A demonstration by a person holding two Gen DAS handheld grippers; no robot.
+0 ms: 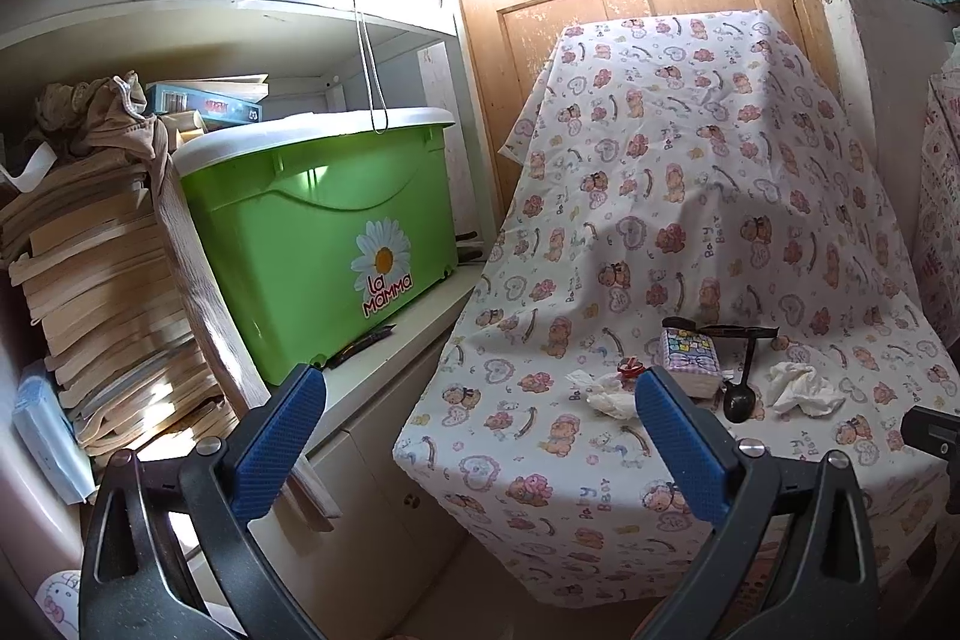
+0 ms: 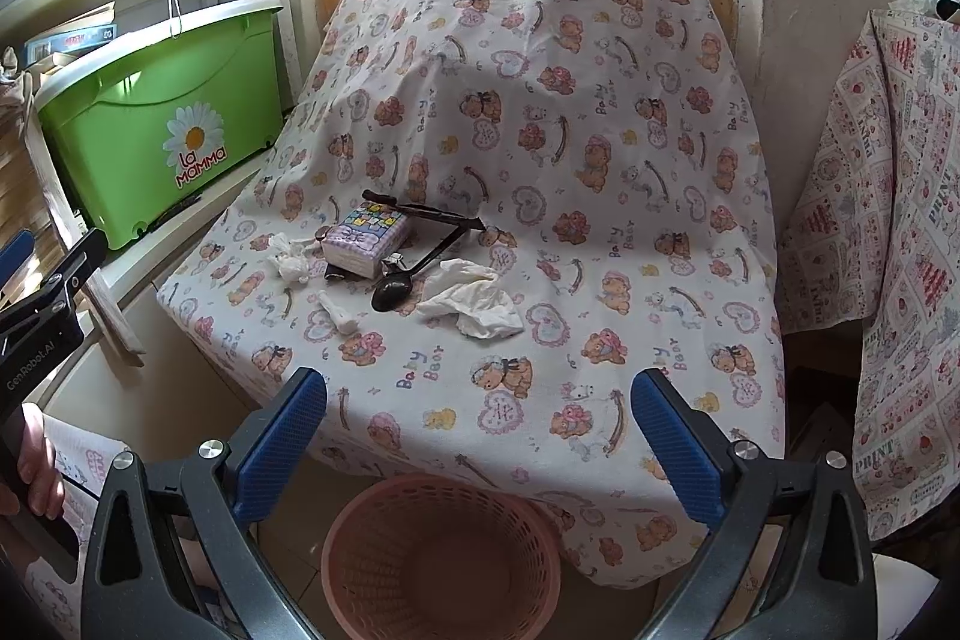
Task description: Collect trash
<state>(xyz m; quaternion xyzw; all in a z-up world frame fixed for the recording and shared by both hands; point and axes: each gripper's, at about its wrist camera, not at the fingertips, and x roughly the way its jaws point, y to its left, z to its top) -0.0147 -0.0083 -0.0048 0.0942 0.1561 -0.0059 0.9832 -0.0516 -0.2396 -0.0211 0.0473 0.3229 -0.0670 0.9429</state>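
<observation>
L gripper (image 1: pixel 480 436) wide open, empty | R gripper (image 2: pixel 479 436) same | tissue (image 2: pixel 471 301) ahead of R | basket (image 2: pixel 441 550) below R, prob. for drops

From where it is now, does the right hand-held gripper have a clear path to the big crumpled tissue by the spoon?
Probably yes. The right hand-held gripper is open and empty, and only bare cloth lies between it and the crumpled tissue. The black spoon sits close on the tissue's left, so approach from the right.

Pink basket (image 2: pixel 438 550), bear-print cloth (image 2: pixel 600 100)
</observation>
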